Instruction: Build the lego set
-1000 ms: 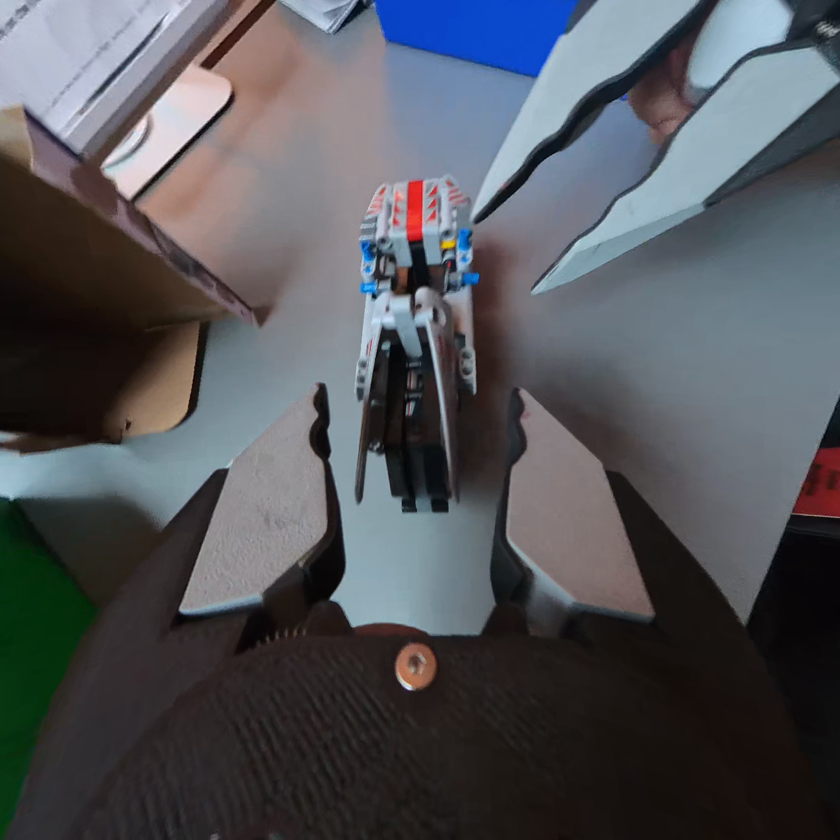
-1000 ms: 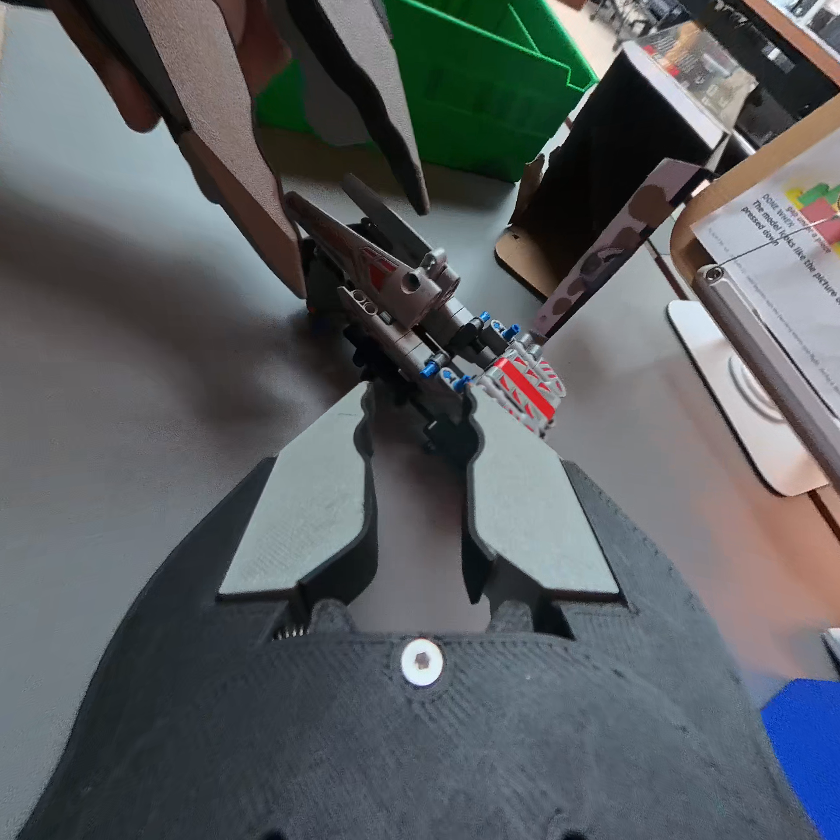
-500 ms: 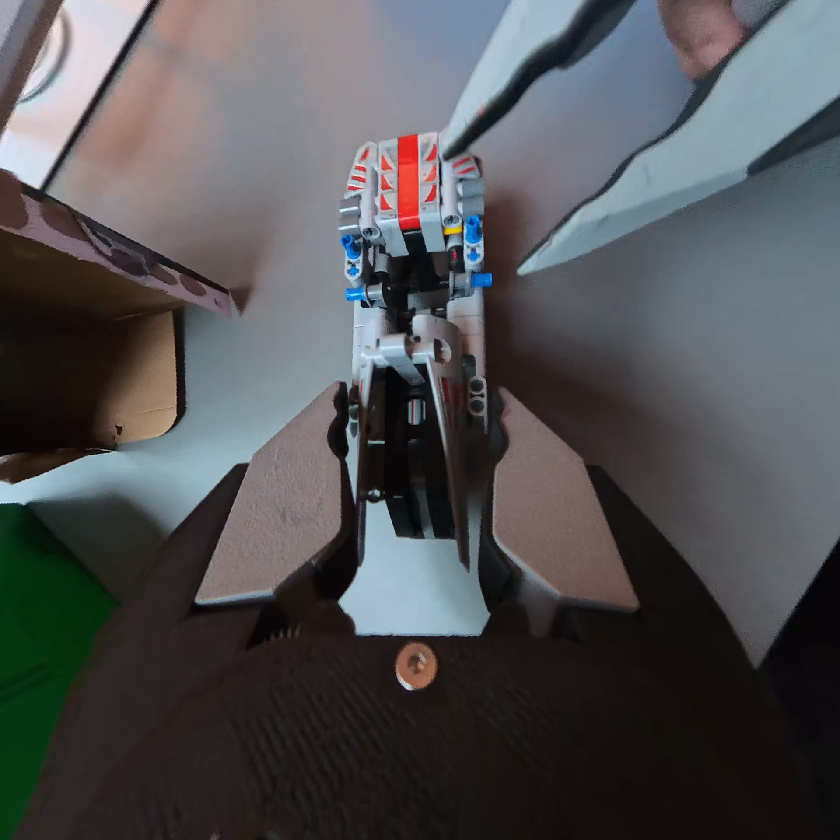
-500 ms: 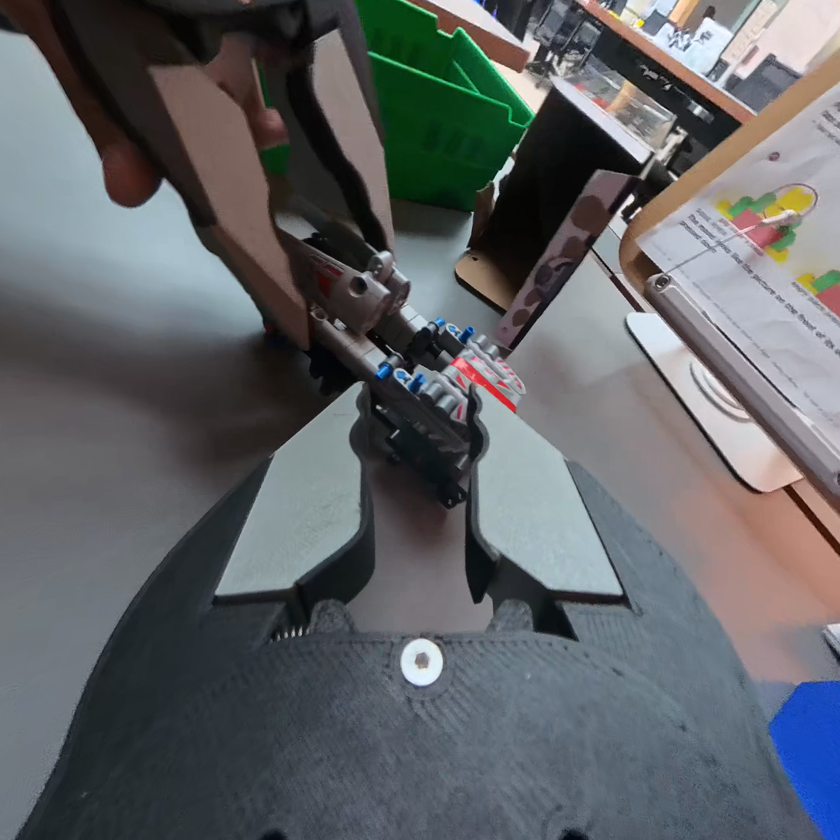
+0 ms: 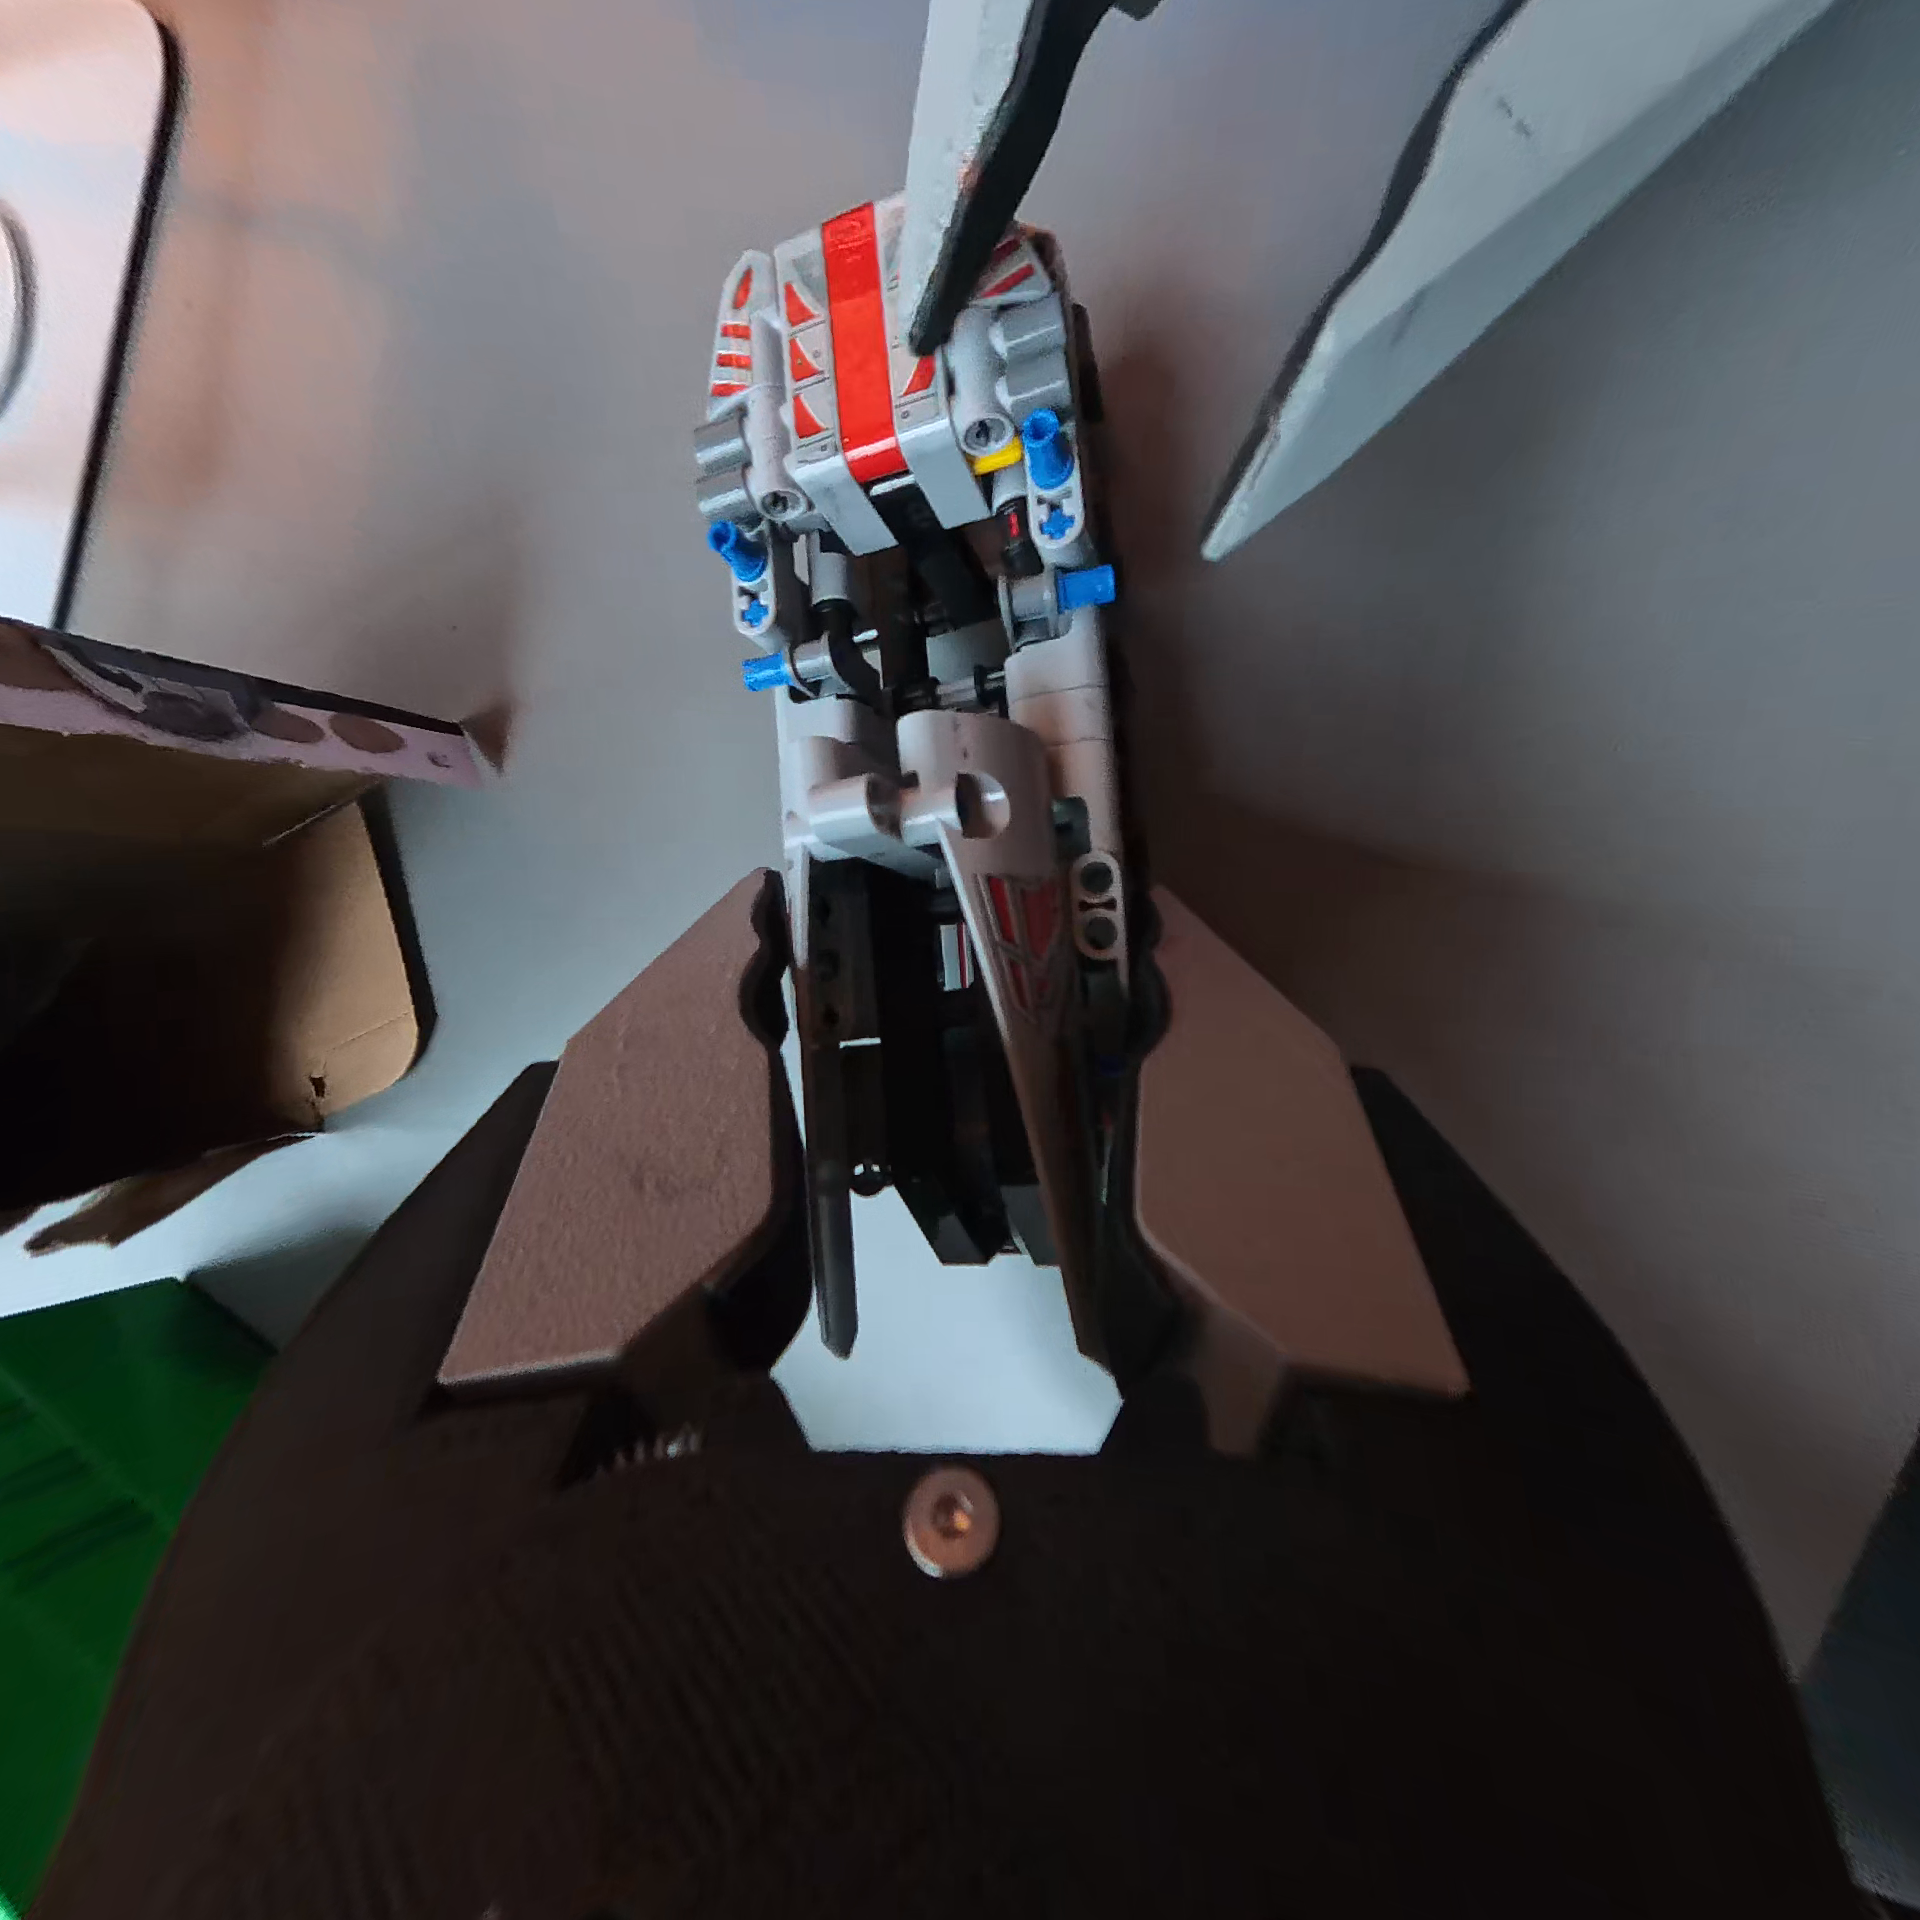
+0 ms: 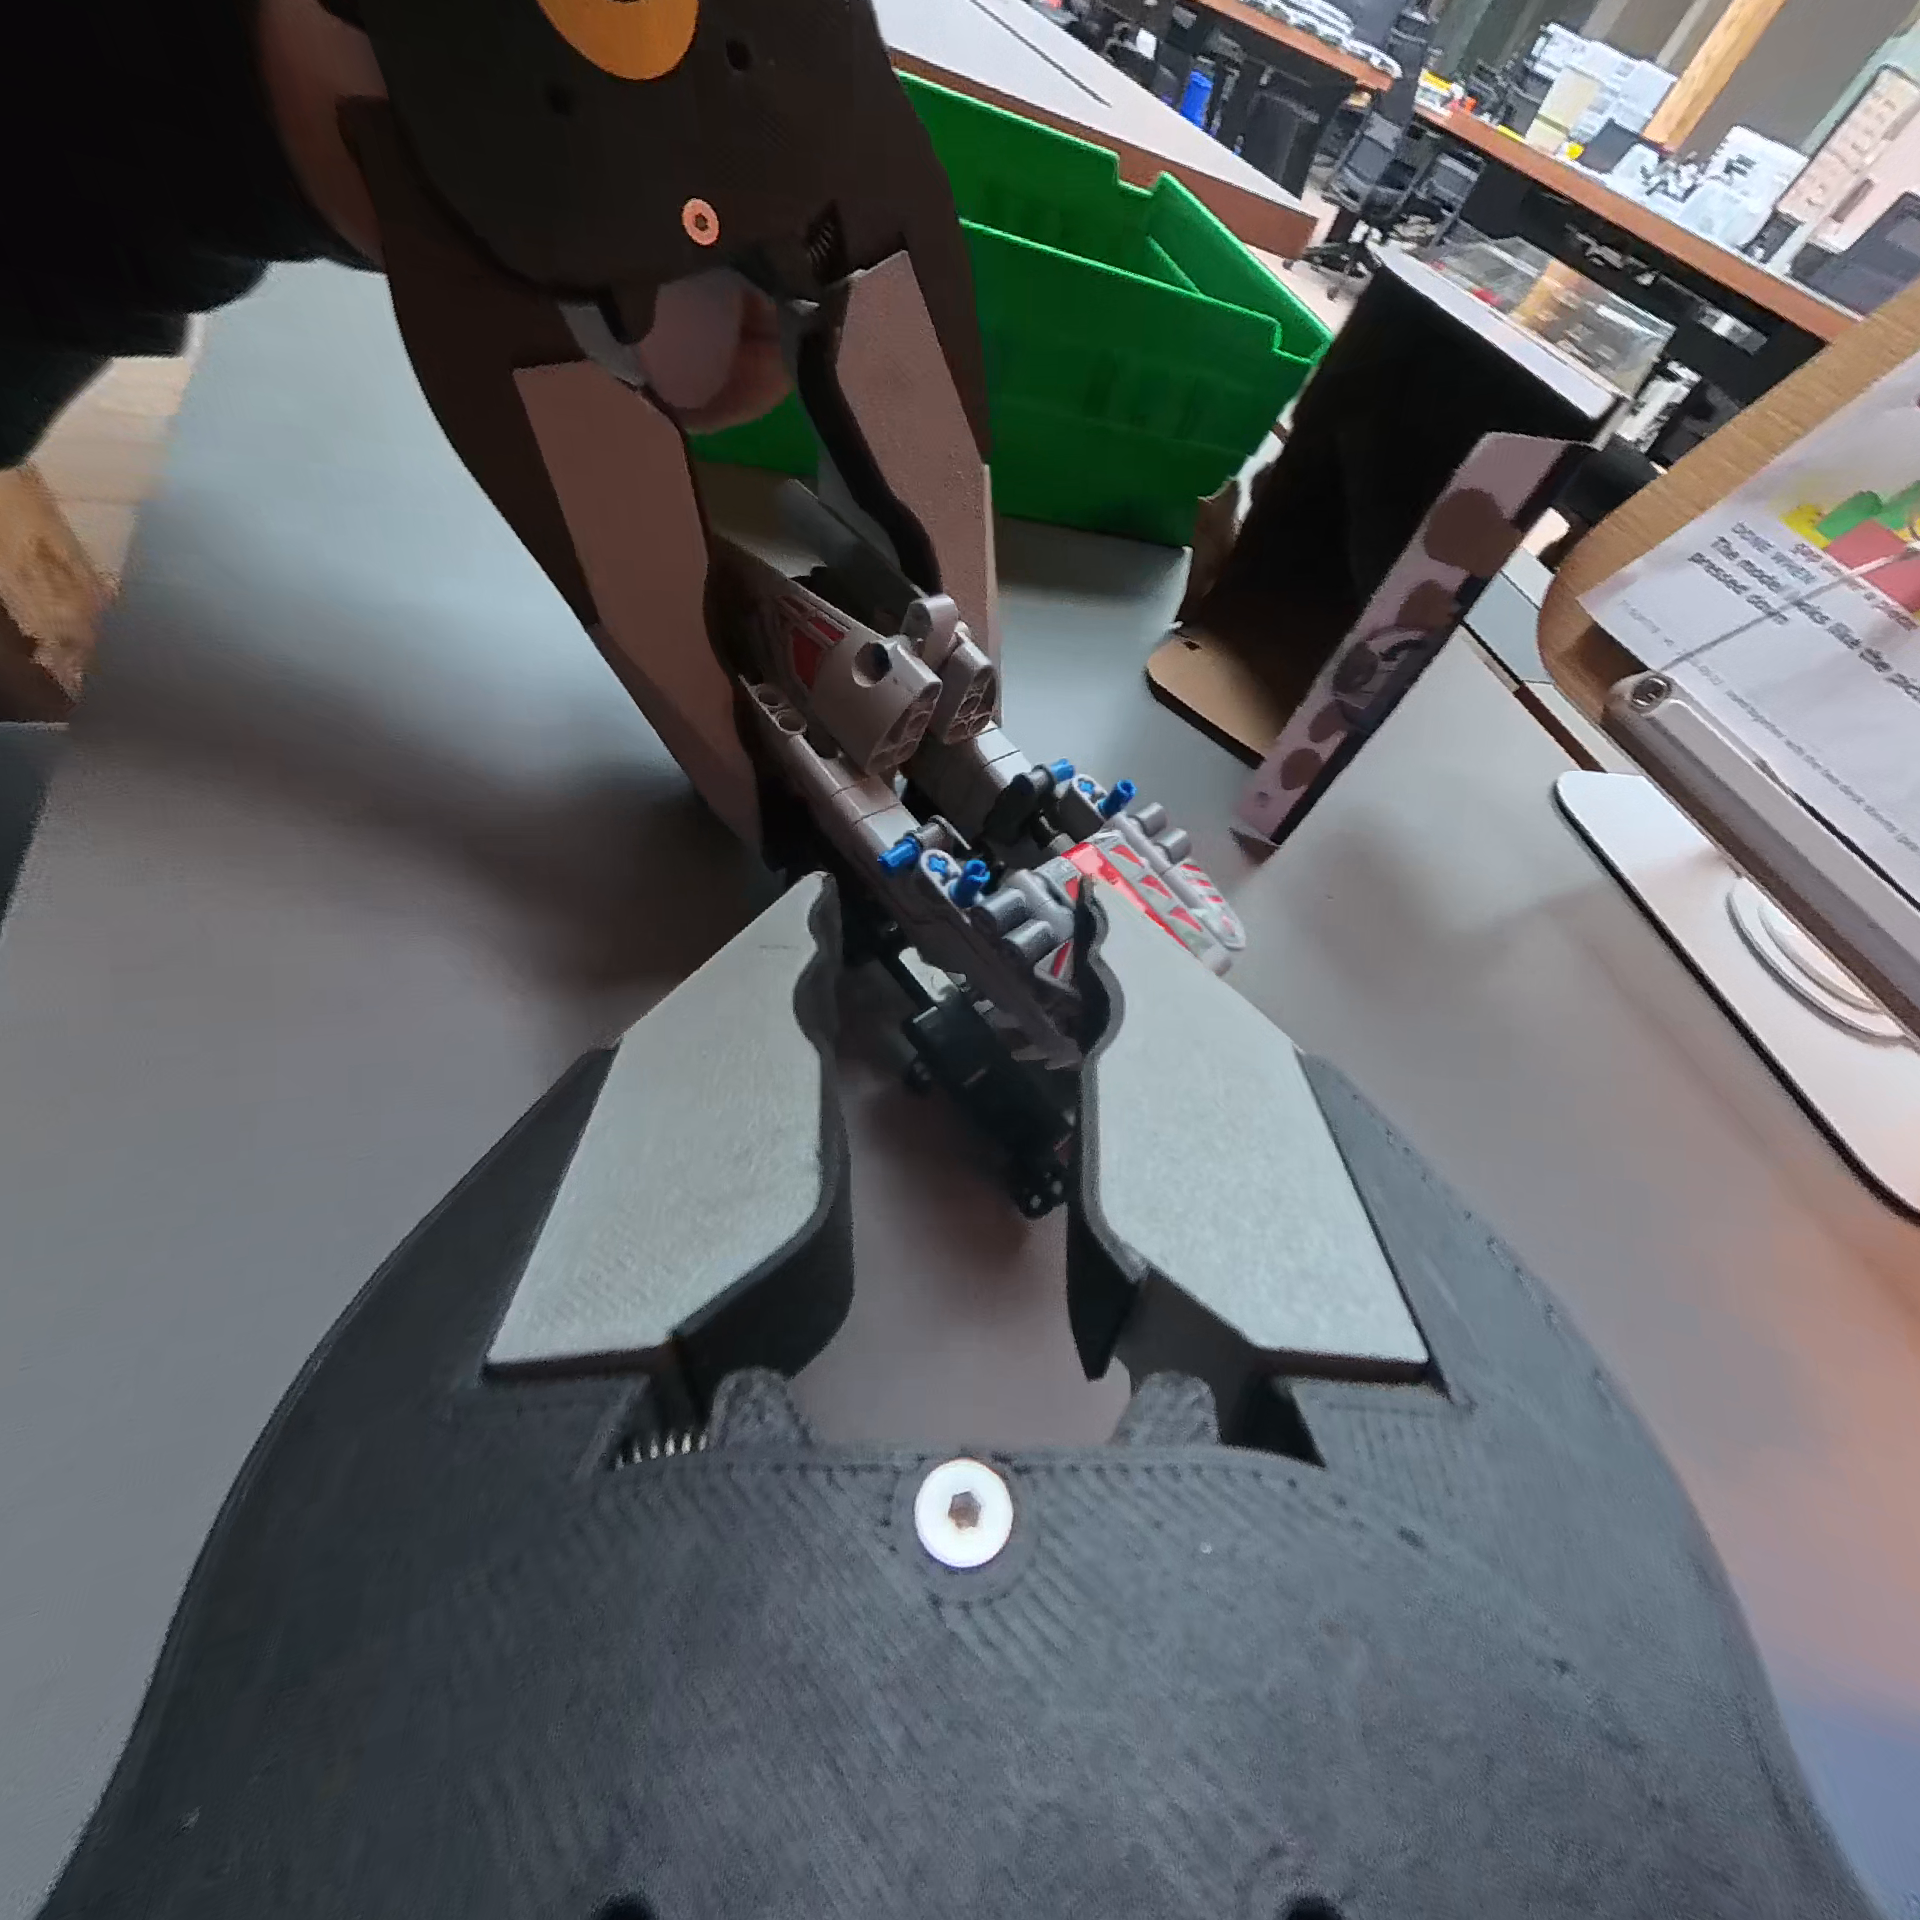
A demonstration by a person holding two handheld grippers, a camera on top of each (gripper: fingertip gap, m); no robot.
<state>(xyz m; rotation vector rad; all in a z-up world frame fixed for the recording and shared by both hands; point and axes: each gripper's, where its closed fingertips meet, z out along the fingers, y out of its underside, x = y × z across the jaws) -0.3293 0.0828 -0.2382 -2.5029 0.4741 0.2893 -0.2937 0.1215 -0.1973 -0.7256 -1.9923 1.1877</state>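
Both hand-held grippers on the lego model, tail end clamped, nose end bracketed.

The grey lego model (image 5: 914, 665) lies lengthwise on the grey worktop (image 5: 1558, 935). My left hand-held gripper (image 5: 951, 1039) has its fingers pressed against both sides of the rear fins, clamped on the model. My right hand-held gripper (image 6: 956, 997) comes in low from the other end, tilted down; its fingers straddle the red-striped nose, but I cannot tell whether they are pinching it. I judge the model light and stiff but fragile: blue pins (image 5: 1086, 587) and fins could pop off under squeeze, so hold the solid body beams, not panels.
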